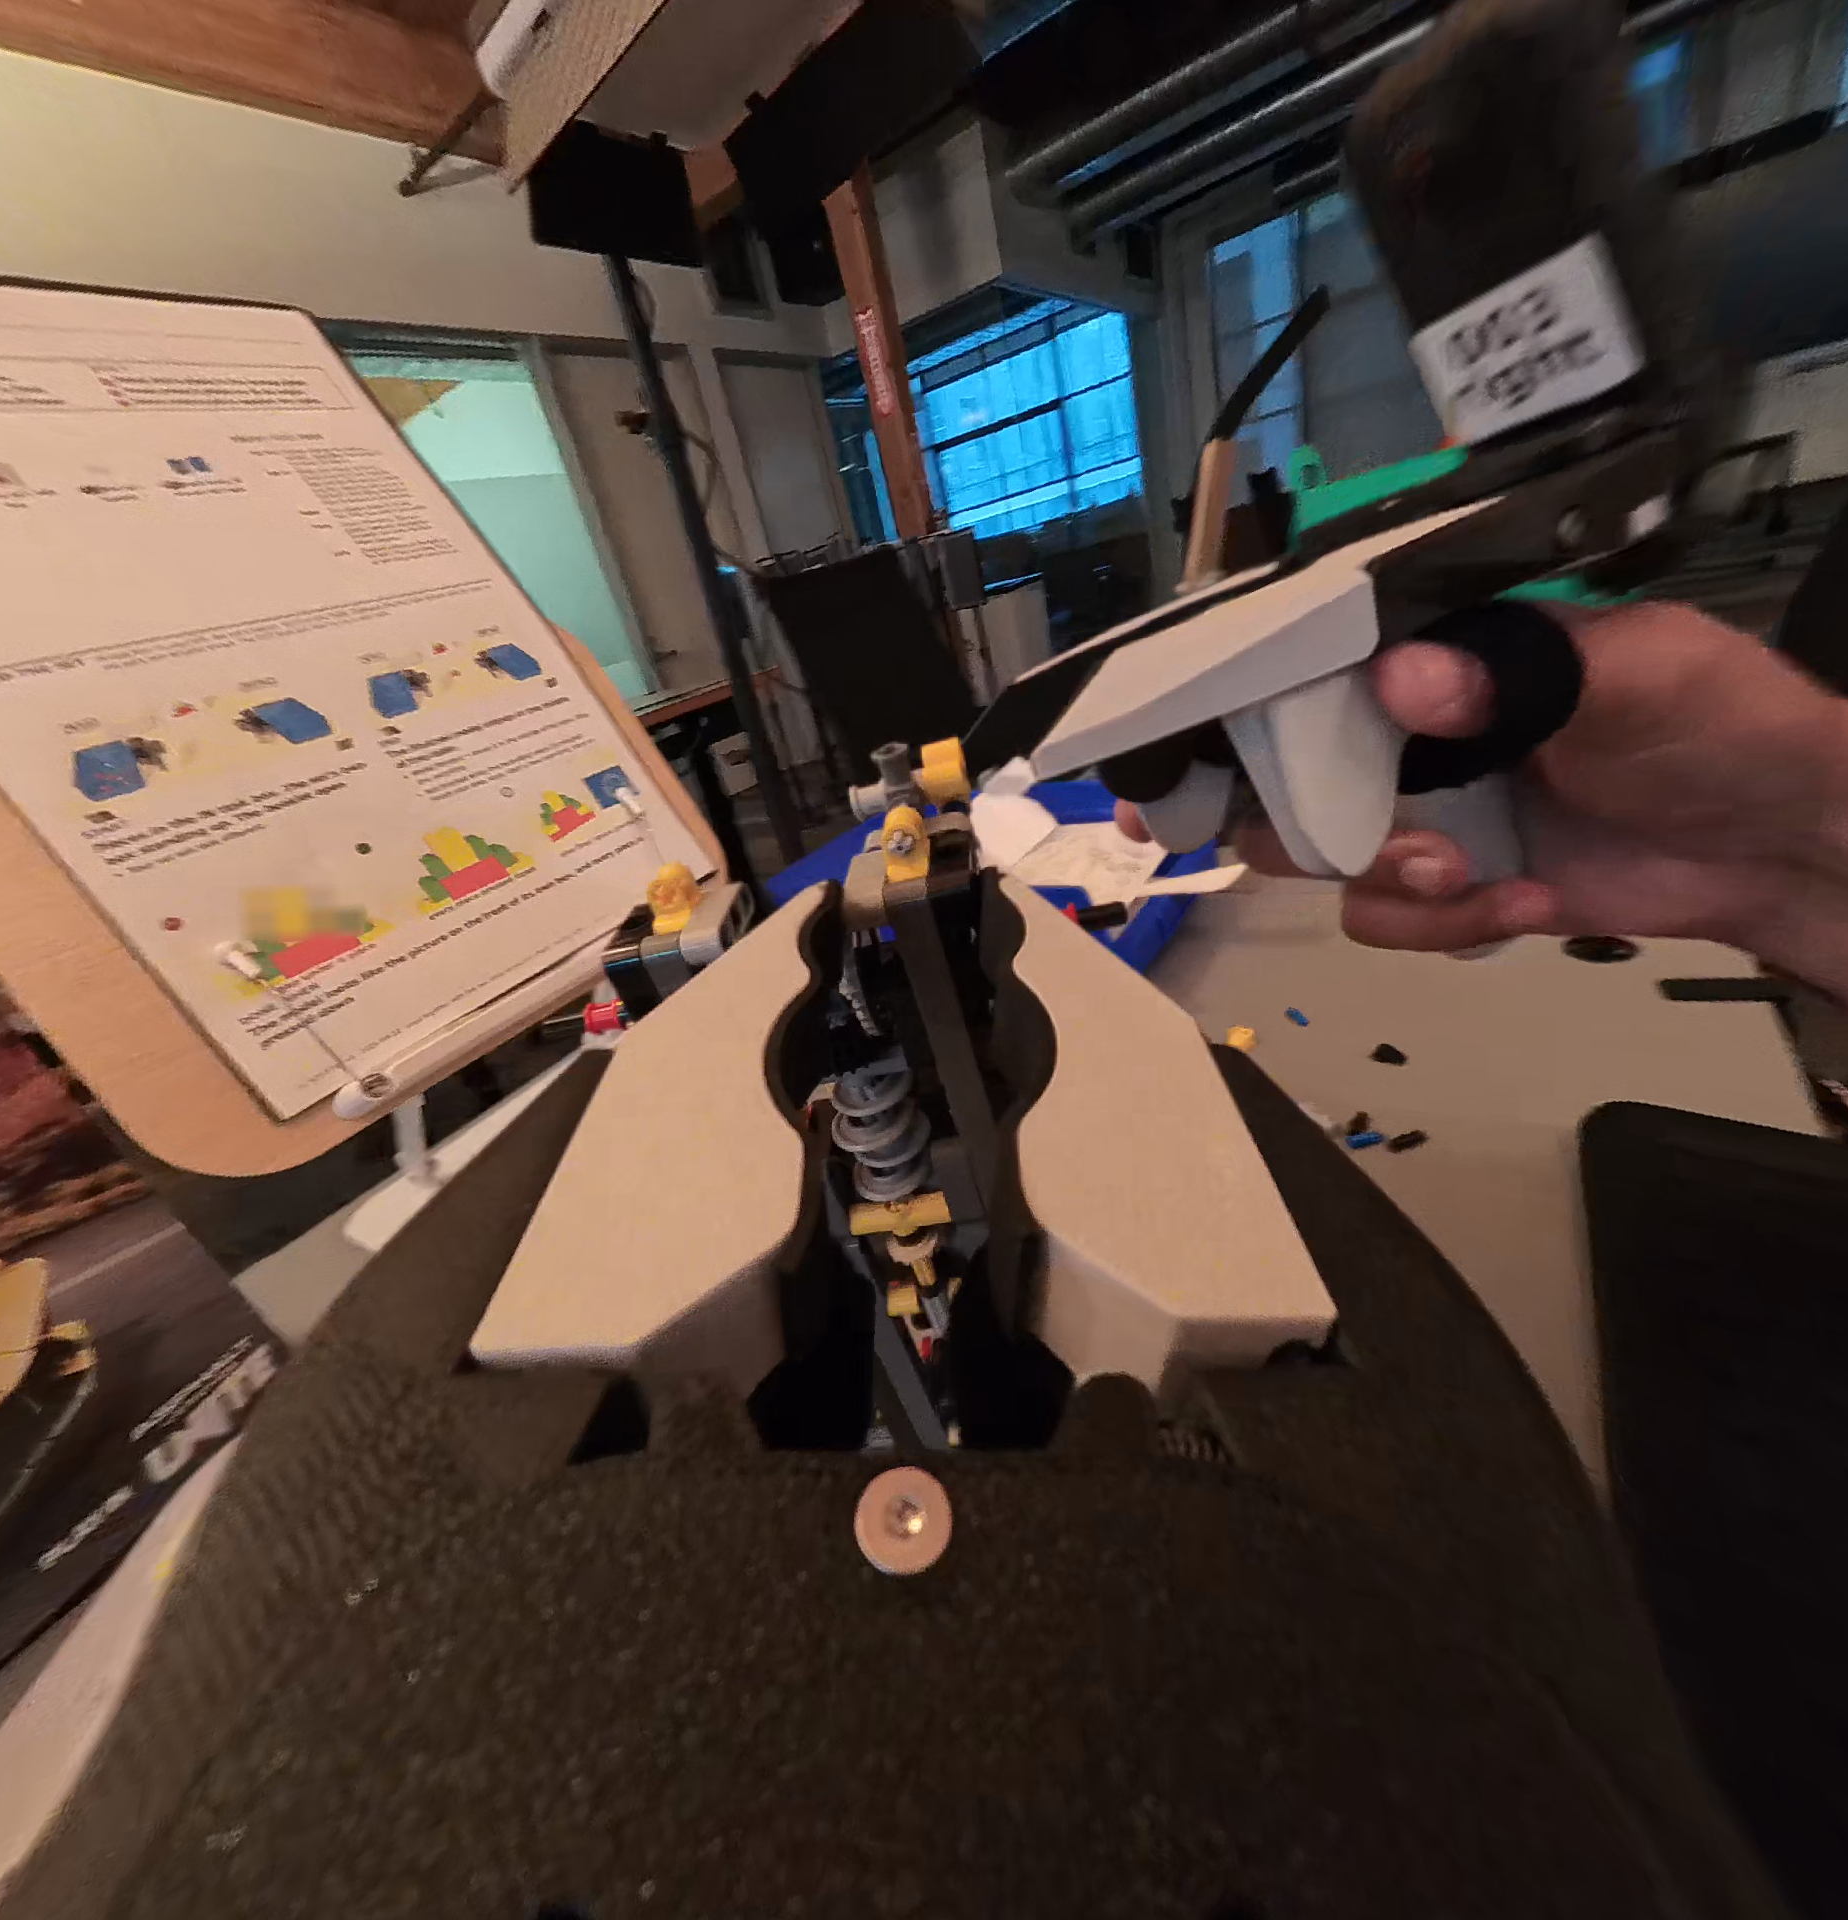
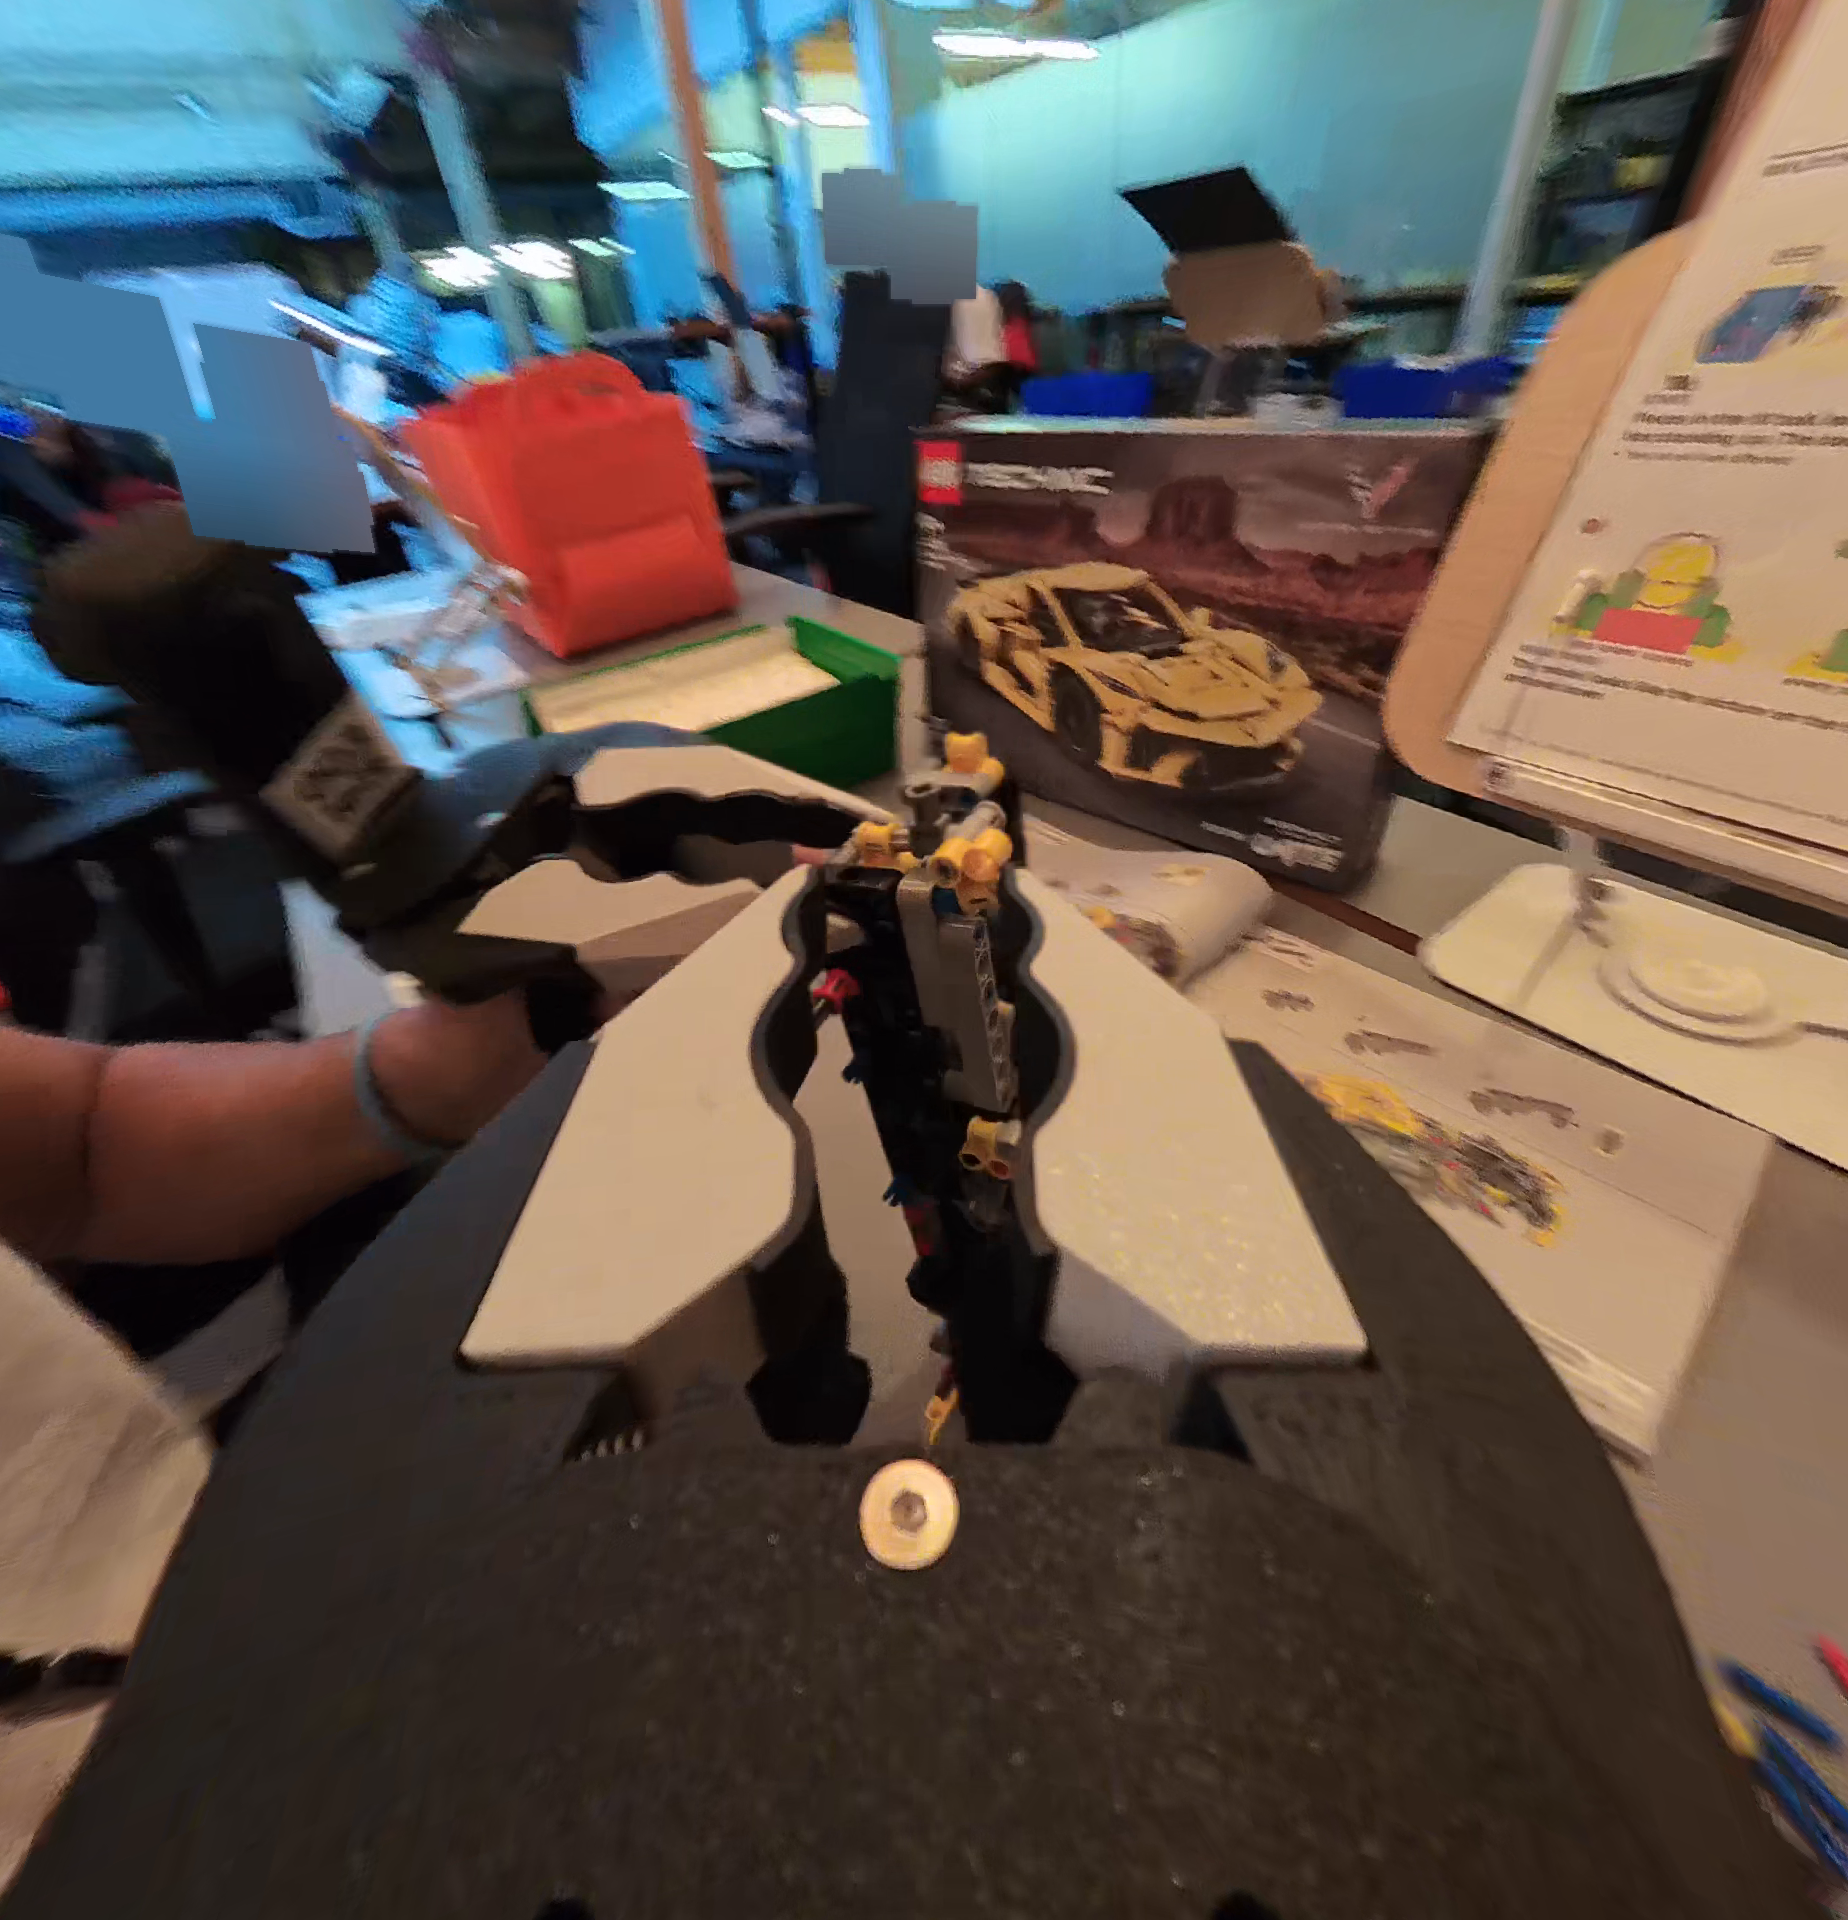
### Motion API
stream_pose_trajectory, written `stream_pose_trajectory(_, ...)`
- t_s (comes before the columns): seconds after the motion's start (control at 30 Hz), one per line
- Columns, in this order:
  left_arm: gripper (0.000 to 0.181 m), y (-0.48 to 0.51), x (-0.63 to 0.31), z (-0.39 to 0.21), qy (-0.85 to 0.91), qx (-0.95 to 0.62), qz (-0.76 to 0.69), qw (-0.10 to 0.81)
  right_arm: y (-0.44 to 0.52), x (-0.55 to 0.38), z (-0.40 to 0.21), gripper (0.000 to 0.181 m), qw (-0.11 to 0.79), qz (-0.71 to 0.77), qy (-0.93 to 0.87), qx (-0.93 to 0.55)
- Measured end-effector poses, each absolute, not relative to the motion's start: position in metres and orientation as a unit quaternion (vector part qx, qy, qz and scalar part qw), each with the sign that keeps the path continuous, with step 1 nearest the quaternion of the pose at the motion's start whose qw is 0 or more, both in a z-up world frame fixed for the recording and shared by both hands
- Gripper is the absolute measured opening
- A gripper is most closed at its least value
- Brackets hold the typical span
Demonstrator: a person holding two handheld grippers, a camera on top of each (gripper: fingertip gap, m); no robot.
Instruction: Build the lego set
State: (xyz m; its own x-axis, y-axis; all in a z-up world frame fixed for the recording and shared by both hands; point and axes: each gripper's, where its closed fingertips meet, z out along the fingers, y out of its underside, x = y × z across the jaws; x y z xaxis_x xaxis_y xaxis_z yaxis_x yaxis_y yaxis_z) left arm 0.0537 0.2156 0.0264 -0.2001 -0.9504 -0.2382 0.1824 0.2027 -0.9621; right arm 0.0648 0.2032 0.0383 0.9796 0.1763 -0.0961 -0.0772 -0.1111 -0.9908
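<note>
The half-built lego chassis (image 1: 904, 1049) hangs above the table (image 1: 1419, 997), pinched from both ends — my left gripper (image 1: 904, 935) has its fingers narrowed onto the spring-and-gear end, my right gripper (image 2: 904, 935) onto the grey beam side. I judge this a joint hold for re-orienting or pressing. I'd keep both grips steady, avoid twisting, and mind the loose yellow connectors (image 2: 967, 857) on top; spare pins (image 1: 1377, 1138) lie scattered below.
</note>
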Motion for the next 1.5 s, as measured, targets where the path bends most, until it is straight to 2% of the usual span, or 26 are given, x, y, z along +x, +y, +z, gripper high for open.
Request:
stream_pose_trajectory(0.1, 0.026, 0.221, 0.048, 0.029, 0.567, -0.320, -0.592, 0.476, 0.201, 0.070, 0.037, 0.031, 0.673, 0.169, -0.097, -0.714)
stream_pose_trajectory(0.17, 0.026, 0.228, 0.045, 0.032, 0.559, -0.317, -0.637, 0.425, 0.203, 0.072, 0.035, 0.018, 0.662, 0.224, -0.128, -0.704)
stream_pose_trajectory(0.23, 0.026, 0.234, 0.043, 0.030, 0.557, -0.318, -0.667, 0.379, 0.204, 0.069, 0.042, 0.015, 0.661, 0.288, -0.146, -0.677)
stream_pose_trajectory(0.33, 0.026, 0.237, 0.040, 0.030, 0.559, -0.308, -0.686, 0.350, 0.216, 0.066, 0.033, 0.017, 0.642, 0.297, -0.158, -0.689)
stream_pose_trajectory(0.4, 0.026, 0.238, 0.038, 0.030, 0.565, -0.300, -0.688, 0.344, 0.220, 0.060, 0.032, 0.019, 0.637, 0.314, -0.163, -0.685)
stream_pose_trajectory(0.53, 0.026, 0.236, 0.035, 0.029, 0.574, -0.288, -0.687, 0.339, 0.223, 0.050, 0.029, 0.006, 0.629, 0.318, -0.182, -0.686)
stream_pose_trajectory(1.0, 0.026, 0.234, 0.032, 0.029, 0.573, -0.281, -0.687, 0.348, 0.221, 0.045, 0.029, 0.005, 0.680, 0.401, -0.104, -0.605)
stream_pose_trajectory(1.13, 0.026, 0.235, 0.031, 0.029, 0.582, -0.278, -0.688, 0.334, 0.221, 0.043, 0.029, 0.005, 0.664, 0.402, -0.111, -0.621)
stream_pose_trajectory(1.27, 0.026, 0.236, 0.028, 0.029, 0.584, -0.277, -0.687, 0.331, 0.223, 0.050, 0.031, 0.018, 0.645, 0.291, -0.150, -0.690)
stream_pose_trajectory(1.37, 0.026, 0.232, 0.026, 0.029, 0.588, -0.267, -0.689, 0.328, 0.225, 0.044, 0.035, 0.040, 0.618, 0.304, -0.170, -0.705)
stream_pose_trajectory(1.43, 0.026, 0.229, 0.025, 0.029, 0.590, -0.261, -0.691, 0.325, 0.227, 0.037, 0.034, 0.042, 0.607, 0.327, -0.185, -0.700)
stream_pose_trajectory(1.5, 0.026, 0.229, 0.024, 0.029, 0.591, -0.260, -0.690, 0.327, 0.227, 0.031, 0.037, 0.031, 0.612, 0.346, -0.193, -0.684)
